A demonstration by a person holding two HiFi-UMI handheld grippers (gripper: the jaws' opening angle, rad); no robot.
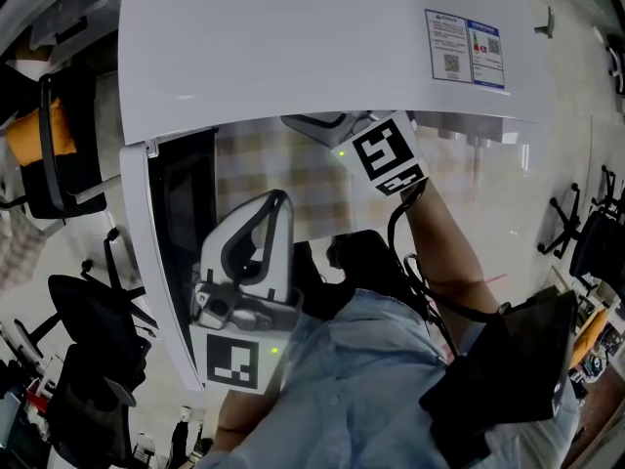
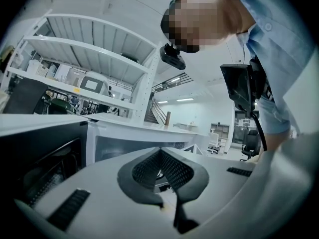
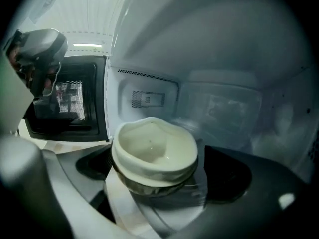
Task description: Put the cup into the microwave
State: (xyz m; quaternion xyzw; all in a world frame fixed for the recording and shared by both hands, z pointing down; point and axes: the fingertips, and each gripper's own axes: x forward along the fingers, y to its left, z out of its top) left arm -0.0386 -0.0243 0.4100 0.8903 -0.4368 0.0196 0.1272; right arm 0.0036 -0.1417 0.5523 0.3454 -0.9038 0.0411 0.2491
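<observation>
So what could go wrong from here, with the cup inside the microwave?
The cup sits clamped in the right tool inside the microwave. Whether it touches the floor is unclear, so opening now might drop or tip it. Pulling out, the tool could clip the open door.

Cup (image 3: 153,148) hidden in head view under microwave (image 1: 293,47) top — its base blurred in right gripper view.

No lettering can be read. A blue-and-white paper label (image 1: 467,49) with two QR squares lies on the white microwave top (image 1: 293,47), at two o'clock; its print is too small.
</observation>
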